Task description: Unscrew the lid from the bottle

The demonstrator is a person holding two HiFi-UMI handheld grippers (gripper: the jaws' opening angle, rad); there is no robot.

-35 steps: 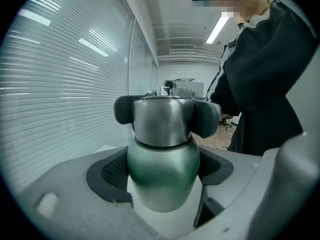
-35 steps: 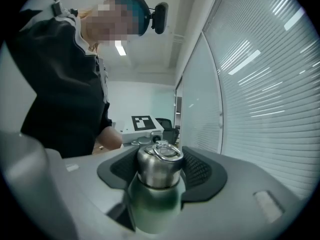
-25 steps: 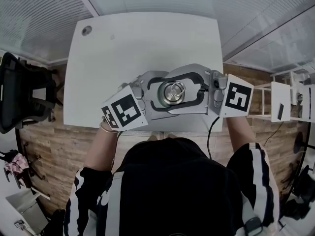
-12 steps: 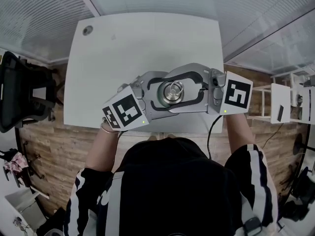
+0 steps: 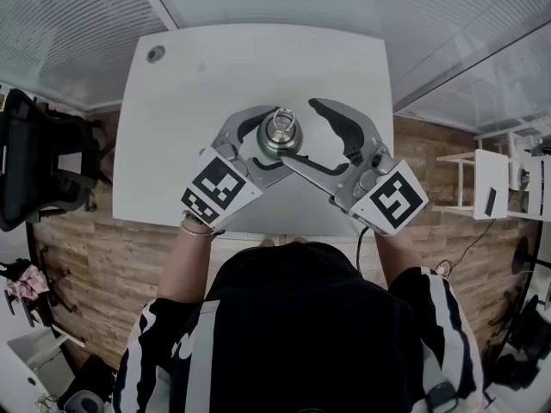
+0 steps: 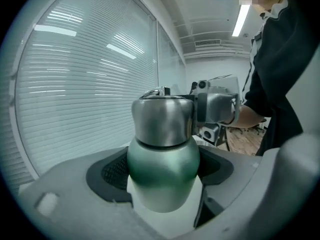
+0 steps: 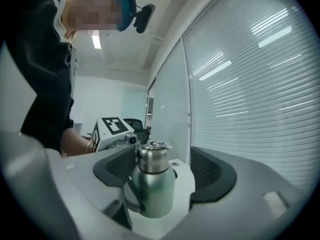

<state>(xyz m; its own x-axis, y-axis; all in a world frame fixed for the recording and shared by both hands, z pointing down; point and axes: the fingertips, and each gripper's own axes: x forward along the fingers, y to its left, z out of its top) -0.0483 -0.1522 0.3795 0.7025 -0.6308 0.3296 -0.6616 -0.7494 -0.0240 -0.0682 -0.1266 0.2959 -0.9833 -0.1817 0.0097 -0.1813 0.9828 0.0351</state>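
Left hand-held gripper grasps bottle on counter.
Right hand-held gripper just opened, released around lid (lid on).

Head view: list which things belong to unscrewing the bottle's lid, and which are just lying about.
Job in hand: bottle; lid; left gripper, shut on the bottle; right gripper, whose jaws have just been opening, bottle at their tips, ungripped; table.
Lying about: office chair; white rack; cable hole.
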